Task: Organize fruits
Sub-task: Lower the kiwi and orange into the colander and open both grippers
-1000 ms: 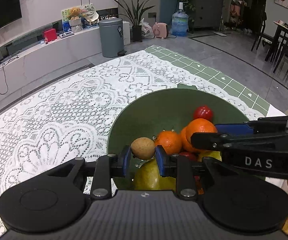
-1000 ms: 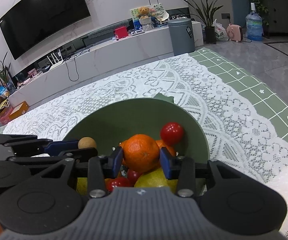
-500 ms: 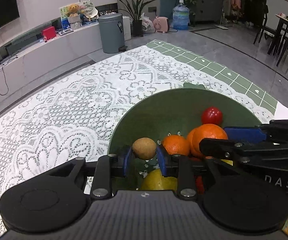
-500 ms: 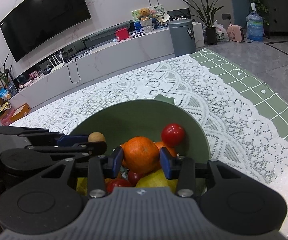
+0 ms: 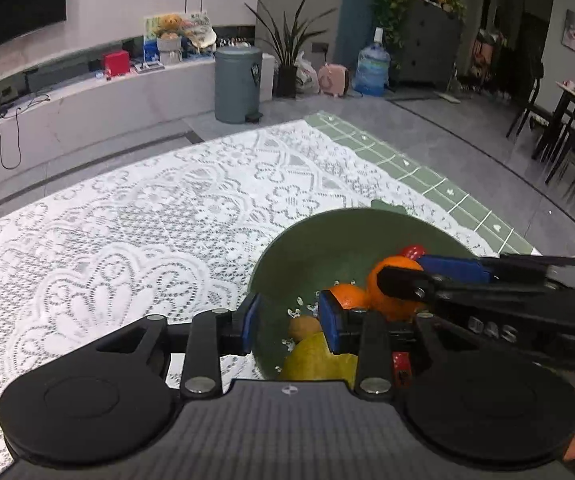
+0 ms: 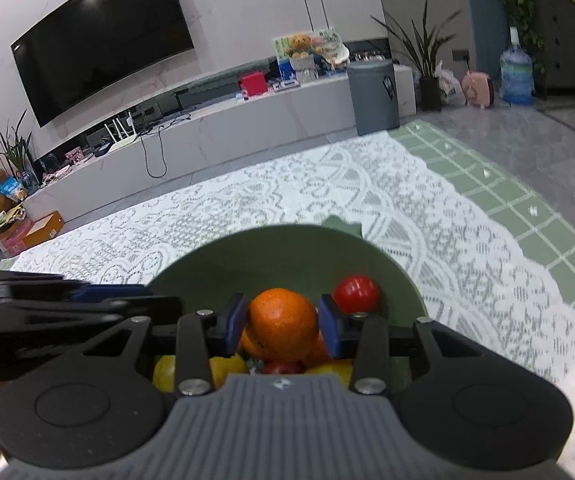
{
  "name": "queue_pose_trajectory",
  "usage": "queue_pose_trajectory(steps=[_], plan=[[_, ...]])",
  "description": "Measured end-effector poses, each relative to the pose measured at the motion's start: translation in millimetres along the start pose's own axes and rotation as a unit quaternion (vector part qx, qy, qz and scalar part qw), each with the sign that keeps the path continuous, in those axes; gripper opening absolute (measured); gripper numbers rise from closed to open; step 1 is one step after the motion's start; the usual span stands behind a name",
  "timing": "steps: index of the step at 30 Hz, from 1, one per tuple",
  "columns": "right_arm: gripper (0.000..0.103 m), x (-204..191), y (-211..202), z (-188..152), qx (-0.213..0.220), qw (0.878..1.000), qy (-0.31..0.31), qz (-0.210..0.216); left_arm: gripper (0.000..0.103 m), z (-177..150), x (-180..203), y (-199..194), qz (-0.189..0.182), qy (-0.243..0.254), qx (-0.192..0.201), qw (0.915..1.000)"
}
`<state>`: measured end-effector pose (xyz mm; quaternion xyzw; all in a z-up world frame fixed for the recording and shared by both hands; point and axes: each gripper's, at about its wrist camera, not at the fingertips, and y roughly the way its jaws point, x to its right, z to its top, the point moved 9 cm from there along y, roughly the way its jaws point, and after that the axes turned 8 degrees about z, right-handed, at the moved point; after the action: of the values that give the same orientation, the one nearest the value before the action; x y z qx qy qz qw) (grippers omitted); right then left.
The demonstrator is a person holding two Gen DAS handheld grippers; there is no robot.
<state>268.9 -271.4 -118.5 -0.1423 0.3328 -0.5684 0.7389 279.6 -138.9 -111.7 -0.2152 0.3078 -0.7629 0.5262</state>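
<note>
One green bowl (image 5: 287,248), two oranges, one tomato (image 6: 356,294), left tool (image 5: 289,322) just opened, empty, right tool (image 6: 281,324) gripping orange (image 6: 282,330)

I'm working in a home living room. At eleven o'clock a large television (image 6: 103,36) hangs on a marble wall above a low media bench (image 6: 247,120) holding a teddy bear (image 6: 301,42) and cables. At one o'clock stand a grey pedal bin (image 6: 373,96), a potted plant (image 6: 427,60) and a water jug (image 6: 516,76). Dining chairs (image 5: 567,140) sit at three o'clock. Below me lies a lace tablecloth (image 5: 127,220).
</note>
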Motion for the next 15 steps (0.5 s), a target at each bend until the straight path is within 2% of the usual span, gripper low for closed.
queue_pose_trajectory(steps=[7,15], plan=[[0.037,-5,16,13,0.012,0.999,-0.038,-0.015,0.041,-8,-17,-21,0.026,-0.027,0.006,0.9993],[0.037,-1,30,15,0.002,0.999,-0.034,-0.026,0.041,-21,-43,-30,0.061,-0.051,-0.009,0.9968]])
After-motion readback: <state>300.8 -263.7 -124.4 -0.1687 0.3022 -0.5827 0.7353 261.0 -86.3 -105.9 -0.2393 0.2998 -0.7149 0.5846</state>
